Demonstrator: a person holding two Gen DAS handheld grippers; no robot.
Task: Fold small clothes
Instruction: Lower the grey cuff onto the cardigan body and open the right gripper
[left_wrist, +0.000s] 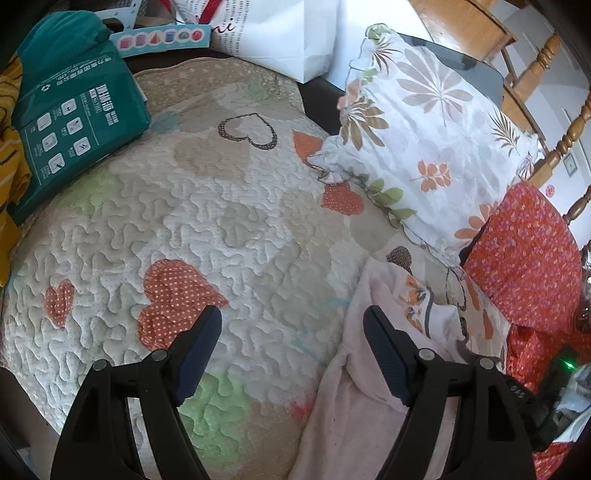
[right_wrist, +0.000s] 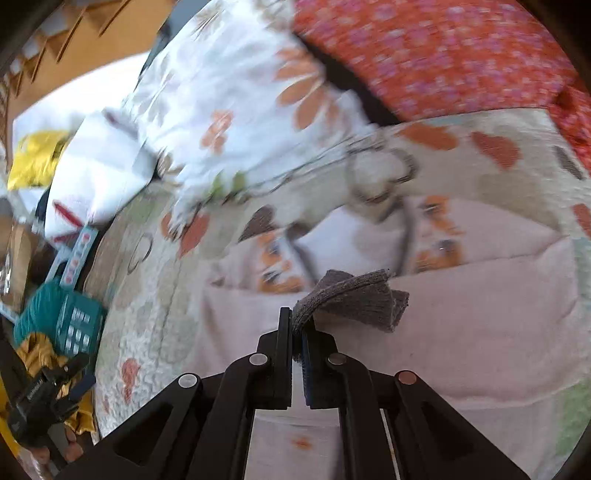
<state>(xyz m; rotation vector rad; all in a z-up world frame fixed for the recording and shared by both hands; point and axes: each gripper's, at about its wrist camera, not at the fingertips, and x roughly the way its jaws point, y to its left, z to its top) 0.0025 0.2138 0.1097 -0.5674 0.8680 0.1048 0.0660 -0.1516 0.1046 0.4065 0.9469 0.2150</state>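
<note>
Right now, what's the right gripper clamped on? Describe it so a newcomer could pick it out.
Start at the heart-patterned quilt and find the pale pink garment spread on it. Above that cloth, the right gripper pinches a small grey knitted piece, possibly a sock. It is the only dark, ribbed, plain item here; everything around it is pale or printed.

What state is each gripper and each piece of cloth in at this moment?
left gripper: open, empty, above the quilt.
right gripper: shut on the grey cloth.
grey cloth: folded over, pinched at one end.
pink garment: spread on the quilt, not neatly folded.
floral pillow: lying on the quilt.
</note>
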